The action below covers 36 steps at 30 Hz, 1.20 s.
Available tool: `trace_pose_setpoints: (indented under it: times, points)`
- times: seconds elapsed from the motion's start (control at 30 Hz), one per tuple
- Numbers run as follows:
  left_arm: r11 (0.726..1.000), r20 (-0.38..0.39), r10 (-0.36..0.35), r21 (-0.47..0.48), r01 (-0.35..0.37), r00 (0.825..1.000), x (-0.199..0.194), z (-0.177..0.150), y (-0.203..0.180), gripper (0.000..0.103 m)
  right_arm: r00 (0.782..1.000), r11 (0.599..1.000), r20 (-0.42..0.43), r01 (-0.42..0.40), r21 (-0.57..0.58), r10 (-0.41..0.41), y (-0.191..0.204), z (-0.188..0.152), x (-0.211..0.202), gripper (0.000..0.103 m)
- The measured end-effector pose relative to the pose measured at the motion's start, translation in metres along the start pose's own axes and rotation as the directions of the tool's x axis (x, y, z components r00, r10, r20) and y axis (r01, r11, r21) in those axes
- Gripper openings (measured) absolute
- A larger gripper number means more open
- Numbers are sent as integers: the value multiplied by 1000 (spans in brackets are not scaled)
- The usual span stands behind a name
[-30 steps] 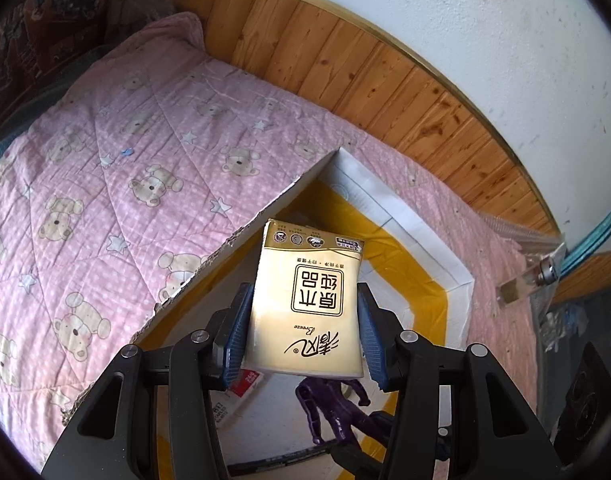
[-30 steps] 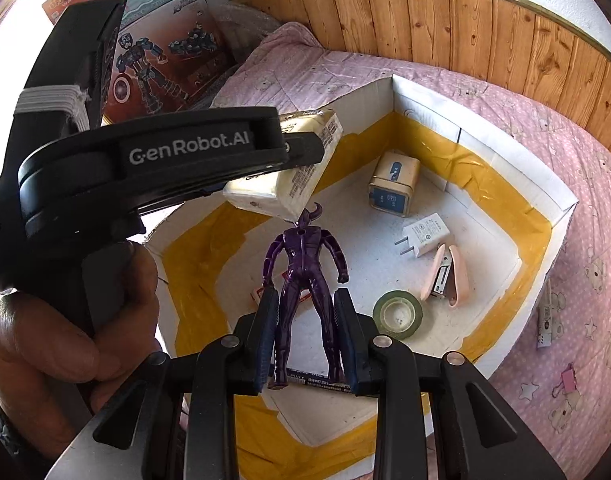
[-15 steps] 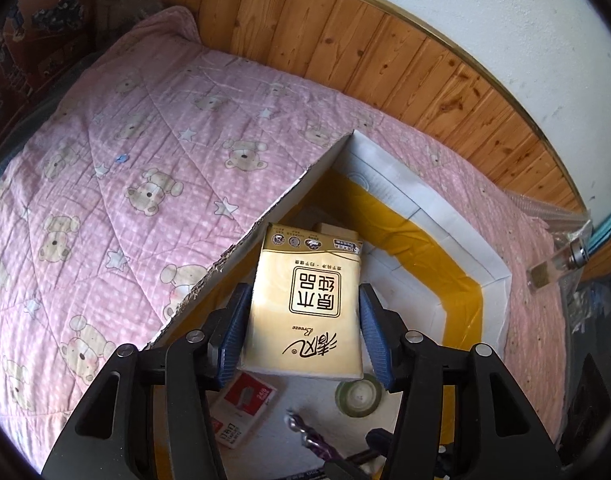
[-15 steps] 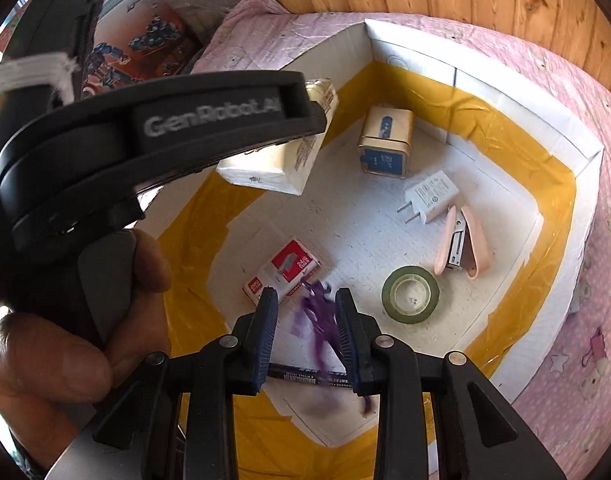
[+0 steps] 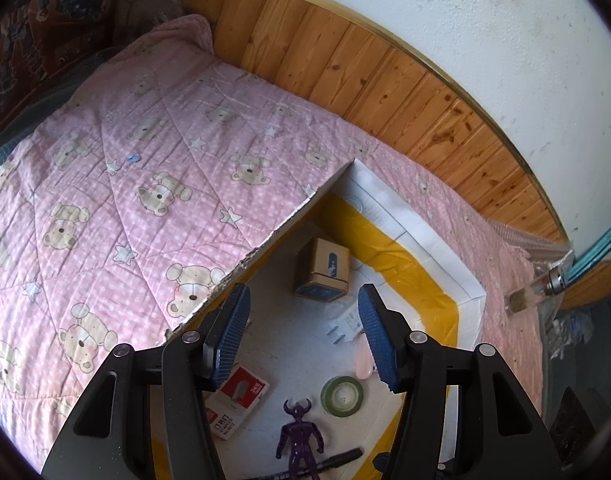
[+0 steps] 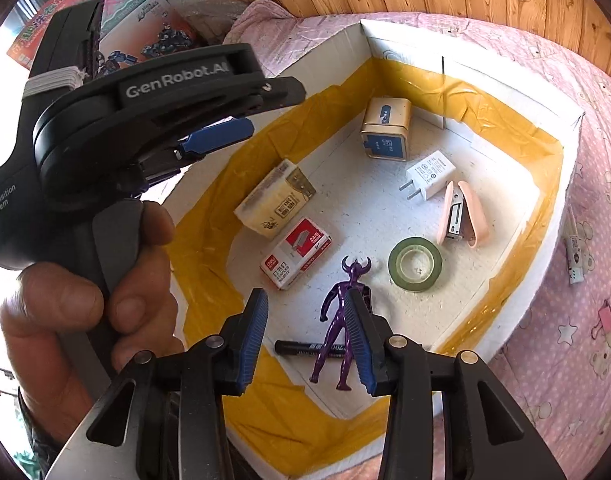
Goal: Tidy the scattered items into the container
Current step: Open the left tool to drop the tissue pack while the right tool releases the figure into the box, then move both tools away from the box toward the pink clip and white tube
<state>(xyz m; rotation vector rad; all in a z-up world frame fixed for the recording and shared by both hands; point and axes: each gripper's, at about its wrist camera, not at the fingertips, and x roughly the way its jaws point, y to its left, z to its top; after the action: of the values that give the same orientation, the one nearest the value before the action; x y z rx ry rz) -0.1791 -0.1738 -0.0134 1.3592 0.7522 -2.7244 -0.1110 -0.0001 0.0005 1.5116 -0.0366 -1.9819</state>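
The white box with yellow tape lining [image 6: 517, 136] [image 5: 437, 252] sits on the pink bear quilt. Inside it lie a yellow tissue pack [image 6: 273, 200], a red staple box [image 6: 297, 256] [image 5: 241, 400], a purple figure [image 6: 341, 312] [image 5: 299, 444], a black marker [image 6: 301, 348], a green tape roll [image 6: 415, 264] [image 5: 342, 396], a pink stapler [image 6: 463, 216], a white charger [image 6: 429, 174] and a gold-blue box [image 6: 385, 132] [image 5: 323, 272]. My left gripper [image 5: 303, 340] is open and empty above the box. My right gripper [image 6: 305, 340] is open and empty above the figure.
The pink quilt [image 5: 125, 208] covers the bed around the box. A wooden panelled wall [image 5: 385, 80] runs behind it. Toy packaging [image 6: 105, 20] stands at the far left. A small white item [image 6: 573, 256] lies on the quilt right of the box.
Both grippers have opened. The tissue pack has dropped from my left gripper into the box. The purple figure has dropped from my right gripper and lies on the box floor.
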Motion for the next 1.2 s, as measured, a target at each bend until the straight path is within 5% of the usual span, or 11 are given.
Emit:
trace_pose_setpoints:
  times: [0.37, 0.9, 1.2]
  points:
    - [999, 76, -22, -35, 25, 997, -67, -38, 2, 59, 988, 982, 152, 39, -184, -11, 13, -32, -41, 45]
    - [976, 210, -67, 216, 21, 975, -159, -118, -84, 59, 927, 981, 363, -22, -192, 92, -13, -85, -116, 45]
    - [955, 158, -92, 294, 42, 983, -155, -156, -128, 59, 893, 982, 440, -13, -190, 97, -49, -120, -140, 45]
